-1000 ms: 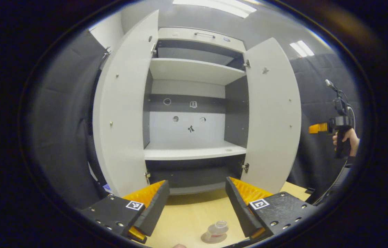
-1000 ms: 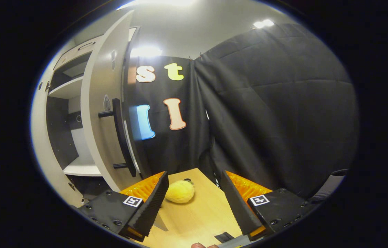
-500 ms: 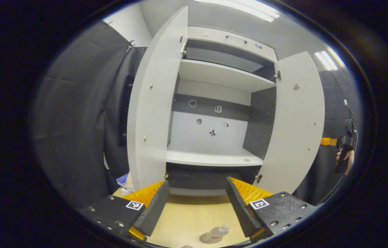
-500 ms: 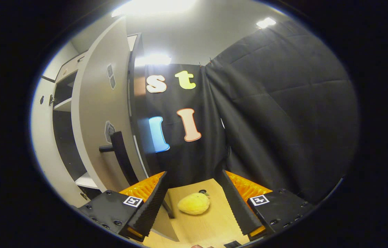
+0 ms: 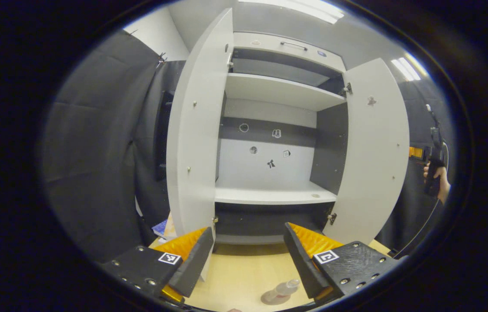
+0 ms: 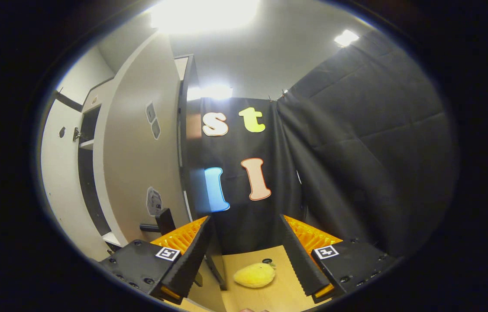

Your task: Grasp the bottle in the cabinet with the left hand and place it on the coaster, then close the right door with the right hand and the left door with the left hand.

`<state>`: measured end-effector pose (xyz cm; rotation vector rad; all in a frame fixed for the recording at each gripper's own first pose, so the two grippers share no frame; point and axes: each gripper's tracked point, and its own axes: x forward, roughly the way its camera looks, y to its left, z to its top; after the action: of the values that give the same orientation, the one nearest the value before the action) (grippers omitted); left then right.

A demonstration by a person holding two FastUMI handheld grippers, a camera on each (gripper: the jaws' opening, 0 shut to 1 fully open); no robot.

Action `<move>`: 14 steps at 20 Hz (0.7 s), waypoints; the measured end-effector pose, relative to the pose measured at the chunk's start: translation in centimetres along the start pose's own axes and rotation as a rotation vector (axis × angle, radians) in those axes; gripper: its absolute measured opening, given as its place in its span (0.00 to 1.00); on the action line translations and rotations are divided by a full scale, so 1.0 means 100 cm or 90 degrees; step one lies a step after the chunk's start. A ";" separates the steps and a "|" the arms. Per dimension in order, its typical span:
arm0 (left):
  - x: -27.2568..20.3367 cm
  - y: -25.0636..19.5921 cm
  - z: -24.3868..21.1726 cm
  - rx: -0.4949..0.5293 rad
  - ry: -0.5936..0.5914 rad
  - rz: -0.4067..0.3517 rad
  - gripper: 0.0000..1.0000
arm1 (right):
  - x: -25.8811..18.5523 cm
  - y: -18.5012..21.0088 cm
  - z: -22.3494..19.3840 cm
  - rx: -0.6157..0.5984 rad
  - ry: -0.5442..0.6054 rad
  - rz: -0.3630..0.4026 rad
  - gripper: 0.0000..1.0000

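The white cabinet [image 5: 269, 197] stands with both doors wide; its shelves are bare. A clear bottle [image 5: 286, 287] stands on a round coaster [image 5: 269, 299] on the wooden table, just below my open left gripper [image 5: 248, 255], which holds nothing. The left door [image 5: 192, 143] and right door [image 5: 373, 151] flank the opening. Past the right door's edge, a hand holds my right gripper [image 5: 417, 152]. In the right gripper view, the right gripper [image 6: 246, 251] is open beside the right door's outer face [image 6: 140, 164], its left finger close to the black handle [image 6: 163, 219].
A yellow plush fruit [image 6: 254, 275] lies on the wooden table [image 6: 282, 294] between the right gripper's fingers, farther off. Something blue and flat [image 5: 161, 227] lies at the foot of the left door. Black cloth walls close in on both sides.
The right gripper has risen and moved closer to the right door's outer face; the handle now sits lower, by its left finger. The left gripper view swung left, then barely moved.
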<state>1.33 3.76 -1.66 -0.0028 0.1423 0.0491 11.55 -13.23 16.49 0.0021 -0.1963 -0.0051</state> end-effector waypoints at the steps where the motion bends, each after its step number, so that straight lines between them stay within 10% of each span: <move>1: 0.000 0.001 0.000 0.000 0.001 0.003 0.95 | 0.001 0.001 0.000 -0.005 -0.002 -0.002 0.97; 14: 0.005 0.001 -0.007 -0.002 0.004 -0.013 1.00 | -0.010 0.040 -0.003 -0.019 0.009 0.028 0.96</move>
<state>1.69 3.83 -2.46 -0.0083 0.1485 0.0292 10.64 -9.24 16.01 -0.0319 -0.1816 0.0362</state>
